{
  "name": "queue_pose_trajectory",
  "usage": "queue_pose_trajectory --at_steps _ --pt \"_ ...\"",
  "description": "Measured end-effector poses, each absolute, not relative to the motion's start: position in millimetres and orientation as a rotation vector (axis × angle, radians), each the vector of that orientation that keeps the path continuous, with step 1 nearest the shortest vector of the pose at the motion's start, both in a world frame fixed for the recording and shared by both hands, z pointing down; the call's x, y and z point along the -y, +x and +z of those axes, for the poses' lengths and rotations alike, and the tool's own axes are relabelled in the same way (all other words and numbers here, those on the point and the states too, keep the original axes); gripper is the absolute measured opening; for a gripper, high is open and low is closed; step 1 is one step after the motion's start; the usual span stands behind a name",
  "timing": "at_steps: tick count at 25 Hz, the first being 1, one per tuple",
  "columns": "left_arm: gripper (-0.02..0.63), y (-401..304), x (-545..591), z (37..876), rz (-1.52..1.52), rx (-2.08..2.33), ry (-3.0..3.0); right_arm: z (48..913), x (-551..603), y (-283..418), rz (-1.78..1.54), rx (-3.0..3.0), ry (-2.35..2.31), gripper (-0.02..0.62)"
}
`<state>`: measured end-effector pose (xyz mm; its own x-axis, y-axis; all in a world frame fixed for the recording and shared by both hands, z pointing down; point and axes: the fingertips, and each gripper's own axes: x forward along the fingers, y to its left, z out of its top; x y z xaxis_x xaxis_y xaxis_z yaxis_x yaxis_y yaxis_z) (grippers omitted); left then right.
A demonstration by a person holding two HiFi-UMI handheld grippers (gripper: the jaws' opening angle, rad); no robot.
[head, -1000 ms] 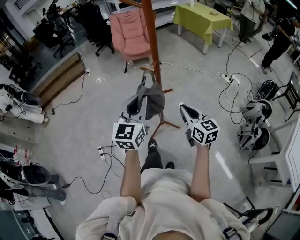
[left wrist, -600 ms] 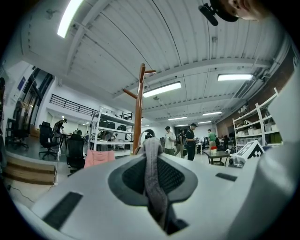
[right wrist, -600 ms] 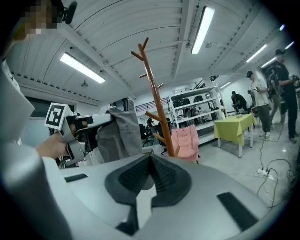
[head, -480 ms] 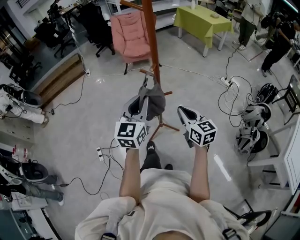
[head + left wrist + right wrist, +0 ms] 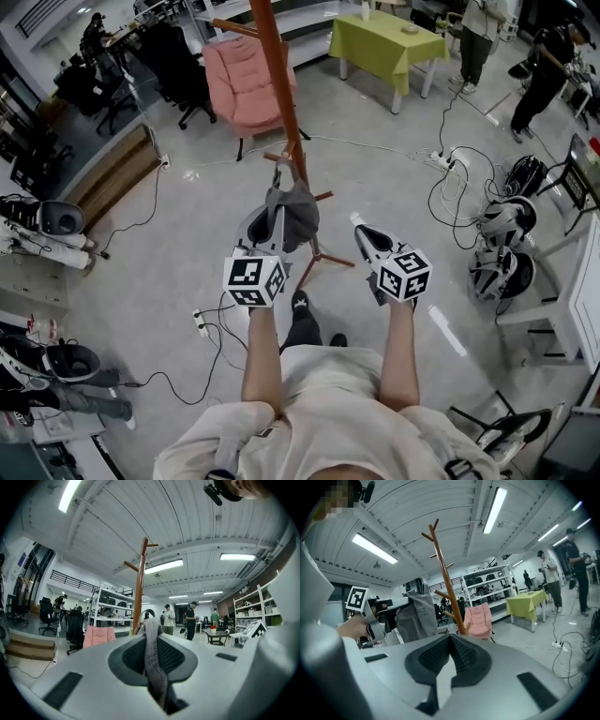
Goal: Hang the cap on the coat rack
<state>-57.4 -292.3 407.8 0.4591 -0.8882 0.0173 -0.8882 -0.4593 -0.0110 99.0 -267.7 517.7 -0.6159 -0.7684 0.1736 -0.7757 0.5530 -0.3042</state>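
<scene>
A brown wooden coat rack [image 5: 281, 103] stands on the floor ahead, and its pegs [image 5: 140, 566] show high up in the left gripper view. My left gripper [image 5: 273, 208] is shut on the grey cap [image 5: 296, 210], which hangs in front of the pole's lower part. A strip of the cap's fabric [image 5: 154, 667] is pinched between the pads. My right gripper [image 5: 359, 229] sits to the right of the cap, shut and holding nothing [image 5: 451, 637]. In the right gripper view the cap [image 5: 417, 613] and left gripper [image 5: 382, 609] are left of the rack [image 5: 447, 583].
A pink chair [image 5: 248, 80] stands behind the rack and a green table [image 5: 389, 37] is farther right. Cables and a power strip [image 5: 441, 161] lie on the floor. Equipment [image 5: 497, 248] sits by a white table at right. People stand at the far right.
The left gripper with the cap has drifted a little up and toward the rack pole. The right gripper has kept its place beside it. Both stay shut.
</scene>
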Motion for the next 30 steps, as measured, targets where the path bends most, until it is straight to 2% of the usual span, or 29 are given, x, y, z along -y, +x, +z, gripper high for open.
queue_pose_trajectory --at_steps 21,30 --pt "0.037 -52 328 416 -0.006 -1.596 -2.733 504 292 83 0.544 2.792 1.336 0.002" --pt "0.038 -46 346 429 -0.051 -1.598 -2.759 504 302 102 0.583 2.799 1.39 0.002"
